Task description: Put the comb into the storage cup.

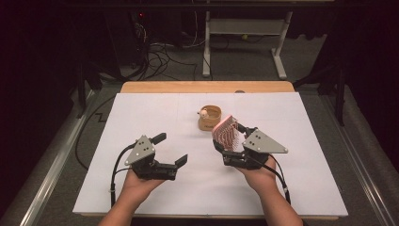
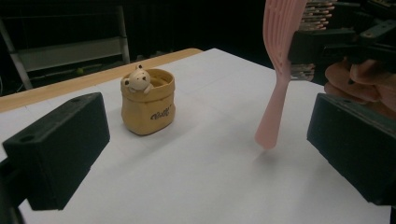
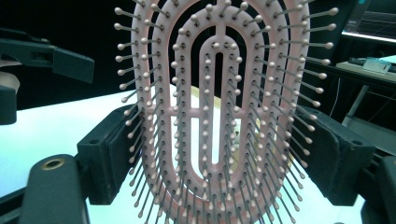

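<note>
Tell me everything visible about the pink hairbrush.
The hairbrush is pale pink plastic with a vented oval head of nested loops, rows of thin ball-tipped bristles and a slim tapering handle. The right gripper clamps the head's two edges between its jaws, holding it upright above the white table, handle pointing down, its tip apparently just clear of the surface.

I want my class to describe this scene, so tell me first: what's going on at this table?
A person holds a two-jaw gripper in each hand over a white table. The right gripper is shut on the head of a pink hairbrush, jaws against its two edges, with the handle hanging down just above the table. The left gripper is open and holds nothing. A small tan pouch with a bear figure peeking over its rim stands beyond them, untouched.
</note>
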The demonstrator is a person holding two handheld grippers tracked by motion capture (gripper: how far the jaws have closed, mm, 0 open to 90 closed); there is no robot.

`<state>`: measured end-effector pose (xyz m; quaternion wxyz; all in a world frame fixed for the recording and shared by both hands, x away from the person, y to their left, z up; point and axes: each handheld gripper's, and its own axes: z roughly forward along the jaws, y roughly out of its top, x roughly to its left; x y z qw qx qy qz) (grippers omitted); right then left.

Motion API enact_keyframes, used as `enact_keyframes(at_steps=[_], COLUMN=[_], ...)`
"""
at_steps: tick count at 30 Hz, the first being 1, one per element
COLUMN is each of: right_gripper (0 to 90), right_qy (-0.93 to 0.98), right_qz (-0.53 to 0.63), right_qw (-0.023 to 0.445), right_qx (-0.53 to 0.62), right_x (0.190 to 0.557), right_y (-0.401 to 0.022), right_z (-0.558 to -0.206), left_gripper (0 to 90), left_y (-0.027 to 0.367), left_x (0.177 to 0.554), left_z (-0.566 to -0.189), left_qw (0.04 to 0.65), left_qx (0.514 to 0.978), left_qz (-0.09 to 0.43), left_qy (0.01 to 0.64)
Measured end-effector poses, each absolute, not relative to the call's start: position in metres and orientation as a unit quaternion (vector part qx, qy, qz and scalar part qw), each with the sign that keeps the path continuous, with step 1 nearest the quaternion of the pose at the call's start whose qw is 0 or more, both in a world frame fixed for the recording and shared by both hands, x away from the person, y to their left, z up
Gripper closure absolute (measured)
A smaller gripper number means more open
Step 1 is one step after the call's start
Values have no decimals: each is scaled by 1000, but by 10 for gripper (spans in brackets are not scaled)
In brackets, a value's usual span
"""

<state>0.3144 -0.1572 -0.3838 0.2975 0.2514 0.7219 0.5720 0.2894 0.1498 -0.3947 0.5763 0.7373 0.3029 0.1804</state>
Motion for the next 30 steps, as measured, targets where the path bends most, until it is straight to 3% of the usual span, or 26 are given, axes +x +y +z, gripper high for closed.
enact_keyframes(at_steps=[30], right_gripper=[198], right_qy=[728], right_qz=[574], right_qw=[288], right_qx=[241], right_x=[312], right_y=[-142], right_z=[-388], left_gripper=[0], left_y=[118], left_x=[296], left_z=[-370], left_qw=[583], left_qx=[745], left_qz=[170], left_qy=[275])
